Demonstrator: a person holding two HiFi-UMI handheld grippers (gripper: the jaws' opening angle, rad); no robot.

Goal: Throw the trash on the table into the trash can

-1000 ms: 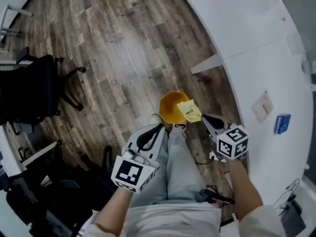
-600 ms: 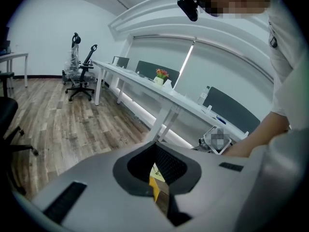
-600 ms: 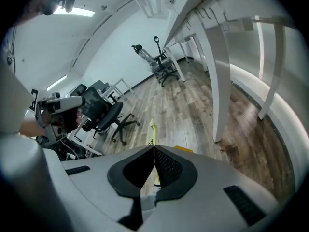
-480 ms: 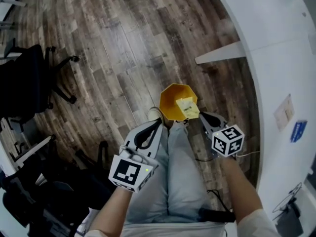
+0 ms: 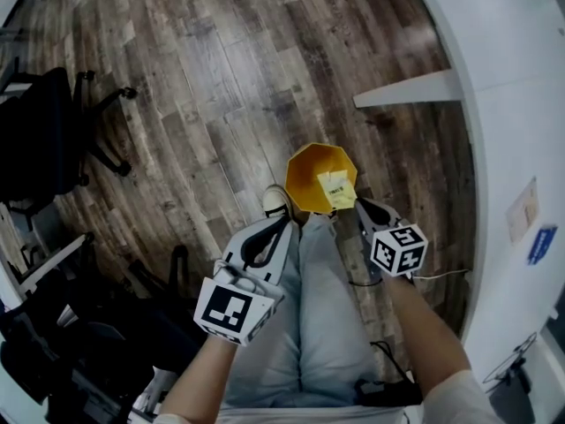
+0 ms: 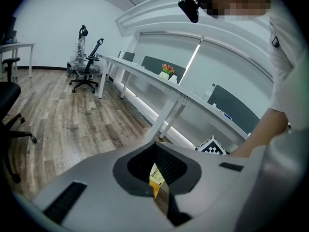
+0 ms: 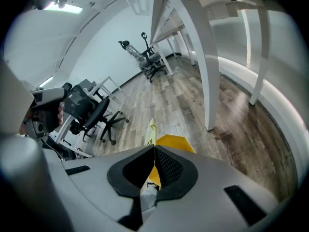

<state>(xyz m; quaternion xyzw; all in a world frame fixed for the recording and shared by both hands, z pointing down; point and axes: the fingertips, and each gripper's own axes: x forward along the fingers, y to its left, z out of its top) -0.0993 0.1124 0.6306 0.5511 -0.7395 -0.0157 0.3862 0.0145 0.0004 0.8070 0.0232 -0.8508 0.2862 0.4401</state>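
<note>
Trash, a pale yellow printed paper wrapper (image 5: 336, 190), hangs right over the mouth of the orange faceted plastic trash can (image 5: 308, 177) standing on the wood-plank floor (image 5: 194, 104). It is held low, I'd say, so it drops inside rather than flutters off. My right gripper (image 5: 360, 206) has its jaws pressed together on the wrapper, one edge poking past the tips. My left gripper (image 5: 284, 223) sits alongside, jaws closed tip to tip, carrying nothing as far as I can judge.
</note>
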